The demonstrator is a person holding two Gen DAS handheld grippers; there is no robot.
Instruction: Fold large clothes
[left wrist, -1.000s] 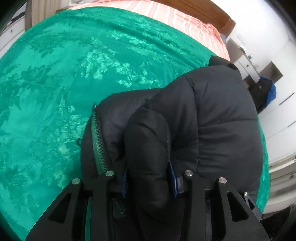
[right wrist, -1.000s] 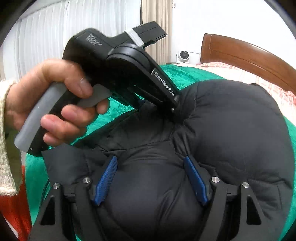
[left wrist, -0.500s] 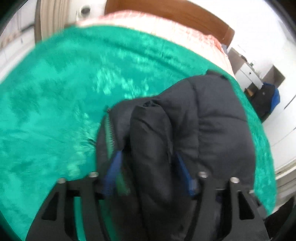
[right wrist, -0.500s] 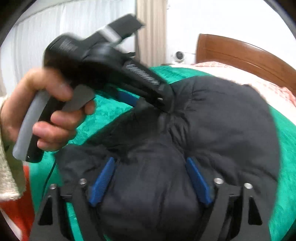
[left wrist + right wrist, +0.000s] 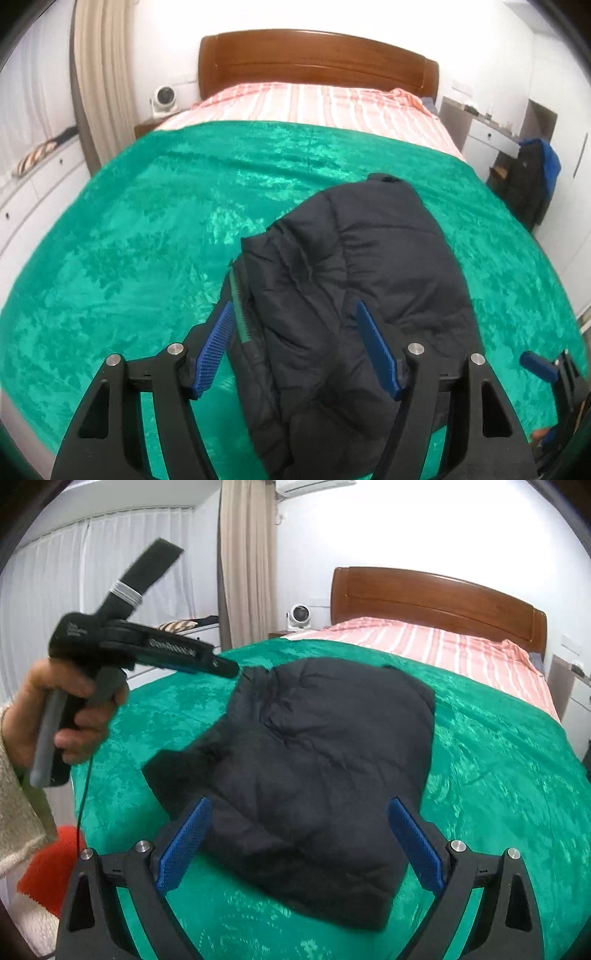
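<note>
A black puffer jacket (image 5: 354,295) lies folded in a bundle on the green bedspread (image 5: 147,236), its green-lined zipper edge toward the left. It also shows in the right wrist view (image 5: 317,768). My left gripper (image 5: 299,350) is open and empty, raised above the near end of the jacket. In the right wrist view the left gripper (image 5: 225,670) hovers at the jacket's far left corner. My right gripper (image 5: 301,845) is open and empty, above the jacket's near edge. Its tip shows at the left wrist view's right edge (image 5: 535,367).
The bed has a wooden headboard (image 5: 317,59) and a pink striped sheet (image 5: 314,107) beyond the bedspread. A small fan (image 5: 299,616) and curtains (image 5: 247,561) stand at the left. Dark clothes (image 5: 532,181) hang at the right. A red cloth (image 5: 51,871) lies beside the bed.
Both grippers have opened, let go of the jacket and drawn back and up. The jacket now rests on the bedspread.
</note>
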